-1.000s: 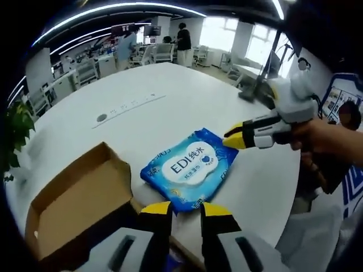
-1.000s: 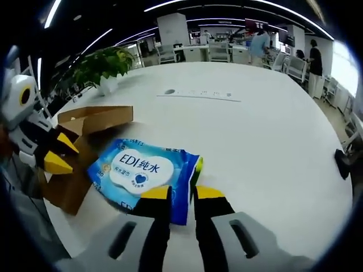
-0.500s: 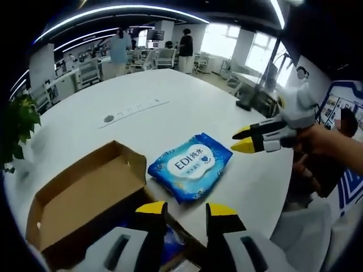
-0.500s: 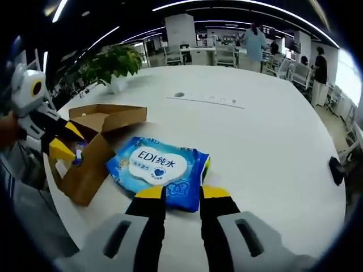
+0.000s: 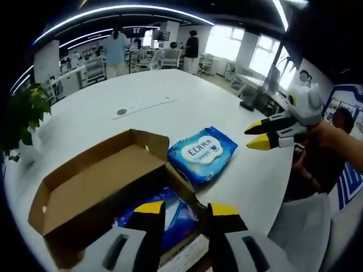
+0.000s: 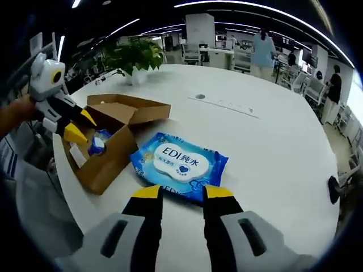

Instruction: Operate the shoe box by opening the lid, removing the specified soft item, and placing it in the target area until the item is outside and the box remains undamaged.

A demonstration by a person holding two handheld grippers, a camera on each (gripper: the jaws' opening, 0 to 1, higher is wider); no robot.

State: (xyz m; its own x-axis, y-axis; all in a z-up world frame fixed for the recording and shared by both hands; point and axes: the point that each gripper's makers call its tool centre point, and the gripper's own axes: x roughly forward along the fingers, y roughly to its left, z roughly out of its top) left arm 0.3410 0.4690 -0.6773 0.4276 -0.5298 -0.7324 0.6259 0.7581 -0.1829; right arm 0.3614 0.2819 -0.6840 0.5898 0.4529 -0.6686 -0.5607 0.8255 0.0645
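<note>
Cardboard shoe box (image 6: 110,144) lid open. Blue wet-wipes pack (image 6: 180,165) lies on table beside box; removal looks done. Left gripper (image 5: 181,211) and right gripper (image 6: 177,194): jaws parted, empty.

The wipes pack (image 6: 180,165) is bright blue with a white label panel, blue lettering and a small blue heart. The shoe box (image 5: 96,190) is plain brown cardboard, holding more blue packaging (image 5: 170,218). Both grippers (image 5: 180,208) (image 6: 177,192) have yellow tips on black jaws with grey-white bodies. The table (image 6: 272,141) is white.
</note>
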